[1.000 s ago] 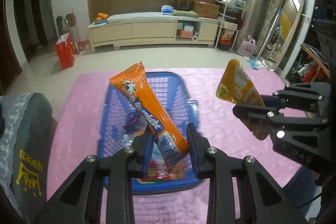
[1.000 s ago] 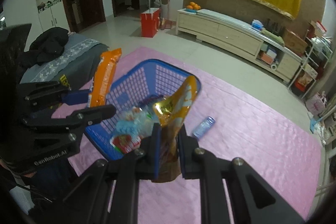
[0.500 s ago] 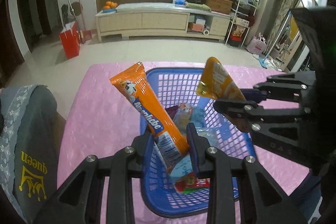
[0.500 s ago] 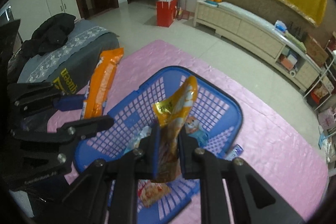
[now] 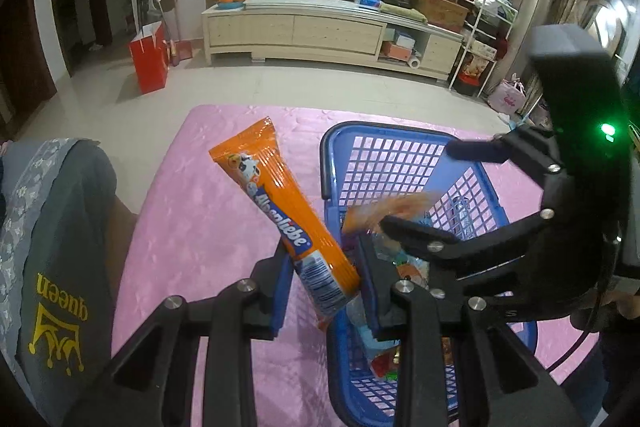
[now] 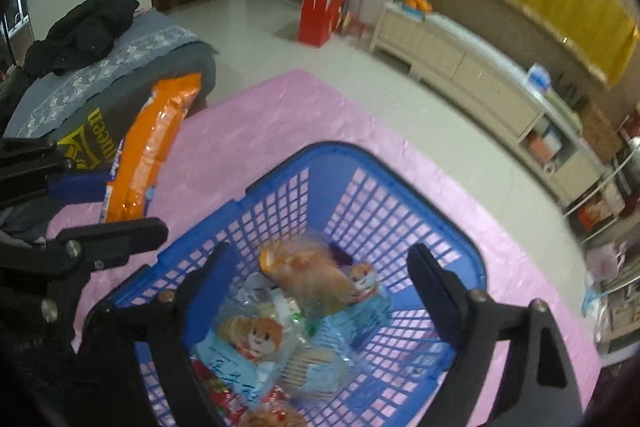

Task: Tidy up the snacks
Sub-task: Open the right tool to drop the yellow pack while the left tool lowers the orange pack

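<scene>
My left gripper is shut on a long orange Alpenliebe packet, held tilted above the pink cloth just left of the blue basket. The packet also shows in the right wrist view. My right gripper is open and empty above the basket; it also shows in the left wrist view. A yellow-orange snack bag, blurred, lies or falls among several snack packs inside the basket.
The basket stands on a pink cloth covering the table. A grey covered seat with "queen" print is close at the left. A long cabinet and a red bag stand on the floor beyond.
My right gripper has opened and let go of the yellow-orange bag, which has dropped into the basket. My left gripper has shifted left of the basket with the orange packet in it.
</scene>
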`<state>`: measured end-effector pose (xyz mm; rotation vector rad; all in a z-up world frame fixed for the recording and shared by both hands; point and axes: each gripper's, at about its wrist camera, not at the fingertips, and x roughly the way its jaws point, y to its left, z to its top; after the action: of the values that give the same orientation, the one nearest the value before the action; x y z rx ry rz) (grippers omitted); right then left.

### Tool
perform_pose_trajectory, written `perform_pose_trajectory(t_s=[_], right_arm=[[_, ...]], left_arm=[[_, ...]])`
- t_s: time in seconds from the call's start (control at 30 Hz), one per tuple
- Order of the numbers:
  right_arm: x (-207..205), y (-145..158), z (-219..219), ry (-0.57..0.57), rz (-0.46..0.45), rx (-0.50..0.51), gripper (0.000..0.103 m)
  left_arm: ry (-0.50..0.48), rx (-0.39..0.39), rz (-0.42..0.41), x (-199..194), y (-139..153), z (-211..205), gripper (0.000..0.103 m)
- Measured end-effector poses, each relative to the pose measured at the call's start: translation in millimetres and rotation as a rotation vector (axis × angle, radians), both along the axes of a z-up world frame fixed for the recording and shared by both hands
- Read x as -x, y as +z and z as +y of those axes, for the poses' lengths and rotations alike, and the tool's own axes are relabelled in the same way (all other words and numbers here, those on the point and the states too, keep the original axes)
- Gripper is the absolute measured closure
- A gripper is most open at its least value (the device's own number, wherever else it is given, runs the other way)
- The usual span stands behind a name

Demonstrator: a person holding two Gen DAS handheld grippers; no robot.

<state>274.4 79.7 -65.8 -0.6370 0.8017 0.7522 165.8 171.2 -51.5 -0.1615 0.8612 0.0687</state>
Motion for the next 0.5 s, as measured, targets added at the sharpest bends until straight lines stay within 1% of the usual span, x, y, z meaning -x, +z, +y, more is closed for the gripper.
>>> perform_pose_trajectory(t_s=[0.1,0.17,0.27,0.33,0.5], right_arm=[[4.8,6.6,-12.1,0.002,0.014,0.006,0.013],[8.5,14.4,-21.8,-0.009,0.001,0.015,0.013],[15.5,24.8,-37.3,-0.047,-0.005,0.018,0.013],[12.5,28.2,-45.5,-0.073,0.002,0.019,0.013],[22.1,41.7,-80.3,-0.155,-0.037,-0.034,0.013]], left_arm=[[-0.007,0.0,0.0,2.5,3.1,-6.2,0.075],[-0.016,-0.001,-0.004,3.1,5.8,-9.8,0.075],[-0.042,-0.01,-0.02,6.4,13.5,-24.4,0.075],[-0.056,-0.013,-0.027,7.2,16.8,-32.2,0.075],[-0.099,-0.017,-0.031,9.0,22.4,-51.0,0.075]])
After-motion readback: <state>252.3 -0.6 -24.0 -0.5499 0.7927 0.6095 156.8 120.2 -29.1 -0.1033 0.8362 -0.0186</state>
